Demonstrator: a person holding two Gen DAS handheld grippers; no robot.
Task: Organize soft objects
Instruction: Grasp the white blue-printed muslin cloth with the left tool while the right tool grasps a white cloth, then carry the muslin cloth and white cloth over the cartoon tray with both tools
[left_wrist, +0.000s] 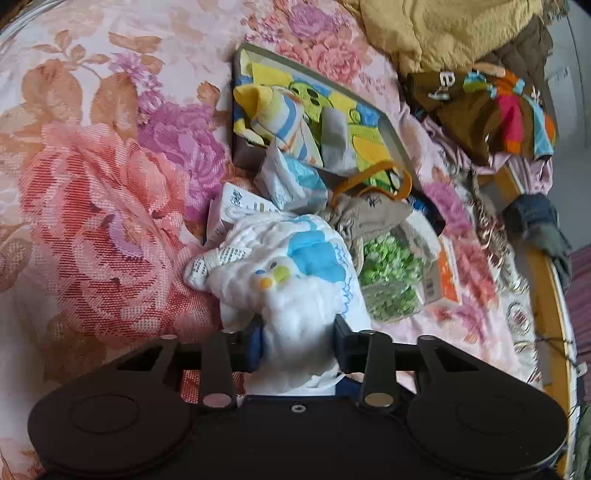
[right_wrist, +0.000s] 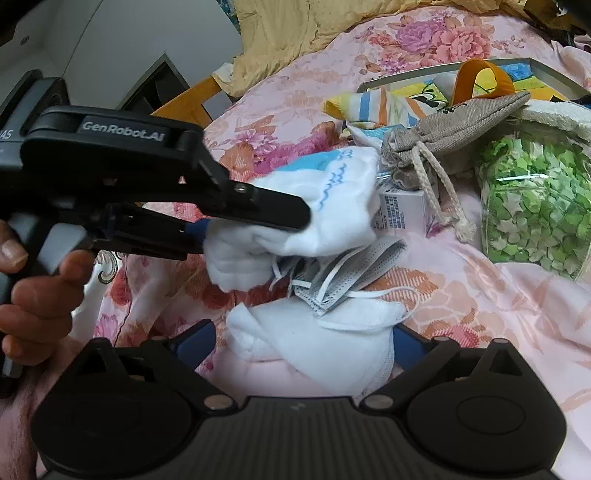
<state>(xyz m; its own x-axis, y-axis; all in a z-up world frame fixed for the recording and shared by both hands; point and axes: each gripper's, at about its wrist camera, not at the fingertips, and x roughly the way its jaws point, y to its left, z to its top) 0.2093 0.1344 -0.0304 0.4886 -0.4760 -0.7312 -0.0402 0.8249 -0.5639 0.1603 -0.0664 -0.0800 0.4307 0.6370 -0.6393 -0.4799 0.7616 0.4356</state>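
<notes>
- Left wrist view: the left tool (left_wrist: 299, 341) is pinched on the white cloth (left_wrist: 295, 280), which bunches between its blue pads over the floral bed (left_wrist: 92, 206).
- Behind it sit a drawstring pouch (left_wrist: 373, 212) and a bag of green bits (left_wrist: 391, 277).
- Right wrist view: the right tool (right_wrist: 301, 345) stands wide open around the cloth's lower fold, beside grey masks (right_wrist: 354, 273).
</notes>
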